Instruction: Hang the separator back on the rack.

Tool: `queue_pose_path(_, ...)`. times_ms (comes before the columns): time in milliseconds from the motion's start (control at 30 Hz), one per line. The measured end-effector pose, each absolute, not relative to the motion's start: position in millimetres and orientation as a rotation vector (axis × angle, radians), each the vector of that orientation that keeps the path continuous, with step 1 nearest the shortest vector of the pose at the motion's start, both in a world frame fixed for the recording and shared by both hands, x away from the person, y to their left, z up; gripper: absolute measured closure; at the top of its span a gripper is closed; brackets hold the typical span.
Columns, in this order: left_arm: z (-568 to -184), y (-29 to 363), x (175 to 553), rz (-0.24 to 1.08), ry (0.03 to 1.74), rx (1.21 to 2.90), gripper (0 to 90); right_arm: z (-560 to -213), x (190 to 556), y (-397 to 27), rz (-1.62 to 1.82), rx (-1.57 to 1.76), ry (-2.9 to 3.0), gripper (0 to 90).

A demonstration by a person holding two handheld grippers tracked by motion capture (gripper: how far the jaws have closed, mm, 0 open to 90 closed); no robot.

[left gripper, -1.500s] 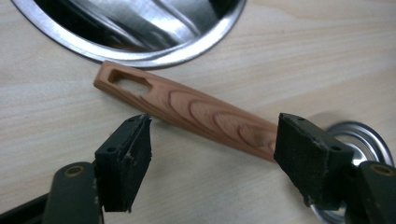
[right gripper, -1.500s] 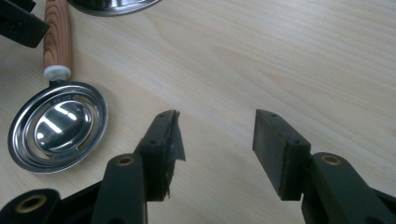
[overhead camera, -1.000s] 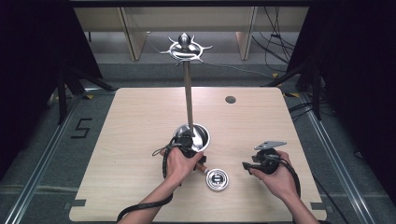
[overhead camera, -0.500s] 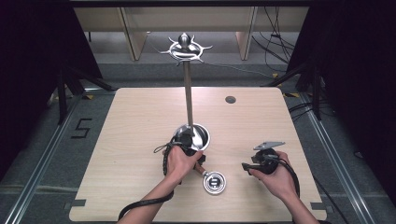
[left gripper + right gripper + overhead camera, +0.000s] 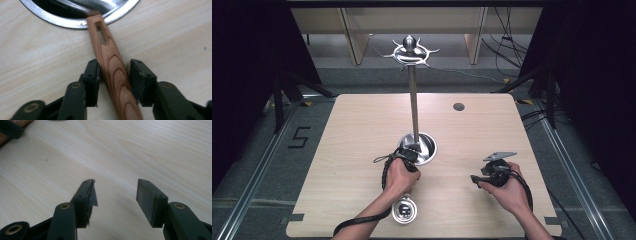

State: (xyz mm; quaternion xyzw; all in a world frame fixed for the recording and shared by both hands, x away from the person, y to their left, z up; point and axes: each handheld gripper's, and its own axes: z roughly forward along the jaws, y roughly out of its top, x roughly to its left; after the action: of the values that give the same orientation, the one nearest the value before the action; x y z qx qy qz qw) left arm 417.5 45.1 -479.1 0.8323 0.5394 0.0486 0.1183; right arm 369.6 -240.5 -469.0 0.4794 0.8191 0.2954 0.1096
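Wooden-handled utensil (image 5: 404, 211) lies flat on the worktop (image 5: 352, 130), metal head toward the person, slotted handle end (image 5: 102, 32) touching the rim of the stand's steel base dish (image 5: 428, 150). We see the left tongs (image 5: 114, 65) straddling the handle mid-length. Their jaws have just been closing, with one pad on the wood and the other a sliver off, so no firm pinch yet. We judge they're set there to lift it for hanging. Stand (image 5: 413, 100) hooks (image 5: 410, 51) are bare, and the dish holds just the pole. Right tongs (image 5: 115, 188) are spread, empty, parked low over bare worktop.
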Motion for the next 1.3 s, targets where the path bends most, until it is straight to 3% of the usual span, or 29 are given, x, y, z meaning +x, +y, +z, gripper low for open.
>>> queue_pose_path(133, -479.2, 49.6, 417.0, 0.158, 1.555, 2.452, 63.9, -469.1, 369.6, -240.4, 0.868, 1.41, 2.409, 48.8)
queue_pose_path(200, -479.6, 53.2, 417.0, 0.171, 1.567, 2.439, 53.6, -469.2, 369.4, -240.5, 0.867, 1.41, 2.411, 48.6)
queue_pose_path(267, -478.7, 58.1, 416.7, 0.19, 1.533, 2.473, 51.5, -469.0, 369.2, -240.5, 0.865, 1.414, 2.413, 48.6)
queue_pose_path(400, -475.0, 62.9, 408.3, 0.206, 1.467, 2.522, 50.8, -469.2, 369.4, -241.0, 0.863, 1.415, 2.415, 48.6)
queue_pose_path(433, -475.6, 60.0, 402.6, 0.159, 1.528, 2.463, 50.6, -469.2, 369.5, -241.0, 0.863, 1.415, 2.415, 48.6)
queue_pose_path(567, -475.1, 62.9, 392.5, 0.098, 1.496, 2.522, 48.8, -468.8, 368.5, -240.5, 0.863, 1.42, 2.413, 48.6)
queue_pose_path(633, -480.5, 65.1, 387.8, 0.155, 1.479, 2.5, 48.9, -468.8, 368.6, -240.7, 0.864, 1.419, 2.412, 48.6)
queue_pose_path(867, -481.9, 75.3, 383.6, 0.125, 1.474, 2.549, 51.7, -469.0, 368.7, -240.7, 0.864, 1.422, 2.412, 48.5)
queue_pose_path(1300, -480.6, 75.8, 376.7, 0.119, 1.415, 2.576, 67.8, -469.1, 368.4, -241.0, 0.865, 1.42, 2.411, 48.6)
